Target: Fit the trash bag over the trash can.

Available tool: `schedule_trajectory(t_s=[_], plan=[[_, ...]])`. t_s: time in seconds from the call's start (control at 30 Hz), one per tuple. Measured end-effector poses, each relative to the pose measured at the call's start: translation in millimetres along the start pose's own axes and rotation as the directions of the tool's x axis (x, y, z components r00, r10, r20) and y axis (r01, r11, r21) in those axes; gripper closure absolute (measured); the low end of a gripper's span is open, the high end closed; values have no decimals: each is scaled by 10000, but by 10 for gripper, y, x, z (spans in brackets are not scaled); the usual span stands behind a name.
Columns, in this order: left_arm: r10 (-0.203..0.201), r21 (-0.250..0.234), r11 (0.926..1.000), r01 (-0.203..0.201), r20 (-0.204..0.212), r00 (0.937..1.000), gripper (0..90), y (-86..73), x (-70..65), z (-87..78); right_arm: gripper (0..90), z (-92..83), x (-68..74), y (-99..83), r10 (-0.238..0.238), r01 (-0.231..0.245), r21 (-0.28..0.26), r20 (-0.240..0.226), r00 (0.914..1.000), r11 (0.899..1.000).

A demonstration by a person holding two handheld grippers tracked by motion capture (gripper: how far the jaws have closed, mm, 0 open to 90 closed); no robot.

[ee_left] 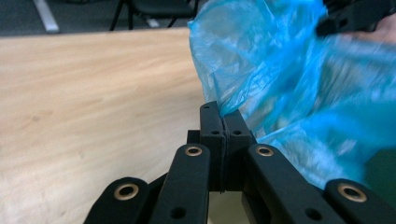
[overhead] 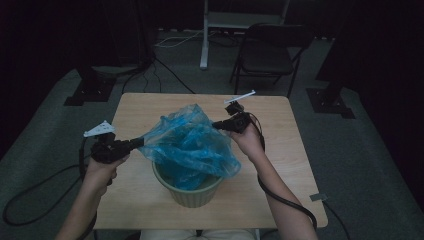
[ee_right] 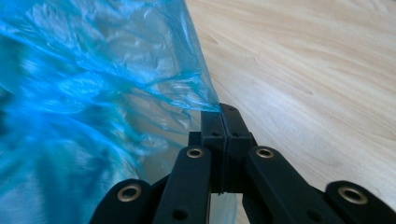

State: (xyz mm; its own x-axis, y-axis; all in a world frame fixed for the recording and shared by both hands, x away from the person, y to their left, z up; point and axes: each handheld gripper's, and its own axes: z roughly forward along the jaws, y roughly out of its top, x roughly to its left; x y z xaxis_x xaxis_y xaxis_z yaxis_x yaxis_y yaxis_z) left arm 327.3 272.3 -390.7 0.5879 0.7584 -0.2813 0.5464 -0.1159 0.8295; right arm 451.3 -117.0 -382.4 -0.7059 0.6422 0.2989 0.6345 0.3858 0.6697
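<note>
Green bin (overhead: 192, 192) sits near the table's (overhead: 295, 165) front edge, the blue bag (overhead: 192, 142) ballooning over its rim. Your left gripper (overhead: 141, 142) and right gripper (overhead: 216, 125) are both clamped tight on opposite bag edges, forearms spread. Pull unevenly and the thin film could tear or slip free.

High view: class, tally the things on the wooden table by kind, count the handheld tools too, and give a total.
Blue plastic bag: 1
Green bin: 1
Handheld tools, left tool and right tool, each shut on the bag's edge: 2
Total: 4
</note>
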Motion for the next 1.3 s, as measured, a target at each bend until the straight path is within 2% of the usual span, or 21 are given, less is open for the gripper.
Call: schedule_trajectory(t_s=[0.13,0.37,0.5,0.6,0.67,0.73,0.77,0.83,0.87,0.93,1.03,1.1,1.2,1.23,1.3], plan=[[-340,469,9983,334,124,9993,900,-185,75,126,900,183,-70,-77,206,-211,339,164,9997,9992],[-923,948,9917,866,579,9940,900,-447,138,261,900,413,-201,-356,682,-694,635,206,9975,9956],[-1176,720,9912,1110,949,9885,900,-498,130,236,900,488,-242,-523,1010,-1007,662,-13,9949,9927],[-1030,527,9938,980,1036,9893,900,-468,85,185,900,457,-250,-566,1053,-1048,496,-74,9944,9933],[-947,454,9949,899,1171,9886,900,-448,51,168,899,402,-250,-562,1077,-1074,364,-63,9942,9936],[-897,323,9957,864,1186,9889,900,-431,25,167,782,357,-261,-553,1218,-1210,297,-270,9922,9922],[-891,264,9959,864,1296,9876,900,-420,21,166,763,337,-270,-543,1303,-1294,298,-319,9910,9911],[-908,85,9959,904,1230,9882,900,-399,15,162,704,269,-283,-522,1362,-1358,146,-322,9902,9906],[-889,78,9960,886,1293,9876,900,-387,21,157,682,223,-284,-507,1409,-1409,15,-304,9896,9900],[-845,15,9964,849,1103,9903,900,-370,24,150,627,109,-289,-472,1359,-1370,-279,-394,9899,9902],[-853,-83,9962,866,1044,9909,900,-347,31,130,594,-127,-306,-395,1361,-1385,-852,-329,9901,9867],[-890,-238,9954,923,1140,9895,900,-334,40,109,593,-310,-325,-329,1356,-1384,-1284,-303,9903,9820],[-904,-336,9949,947,1125,9895,898,-316,44,93,577,-590,-303,-196,1391,-1438,-2086,-371,9896,9674],[-889,-304,9952,930,1162,9892,899,-312,43,94,562,-675,-278,-145,1314,-1391,-2342,-482,9902,9622],[-887,-317,9952,930,1165,9892,899,-310,36,100,520,-813,-187,-41,1156,-1395,-2777,-1007,9882,9505]])
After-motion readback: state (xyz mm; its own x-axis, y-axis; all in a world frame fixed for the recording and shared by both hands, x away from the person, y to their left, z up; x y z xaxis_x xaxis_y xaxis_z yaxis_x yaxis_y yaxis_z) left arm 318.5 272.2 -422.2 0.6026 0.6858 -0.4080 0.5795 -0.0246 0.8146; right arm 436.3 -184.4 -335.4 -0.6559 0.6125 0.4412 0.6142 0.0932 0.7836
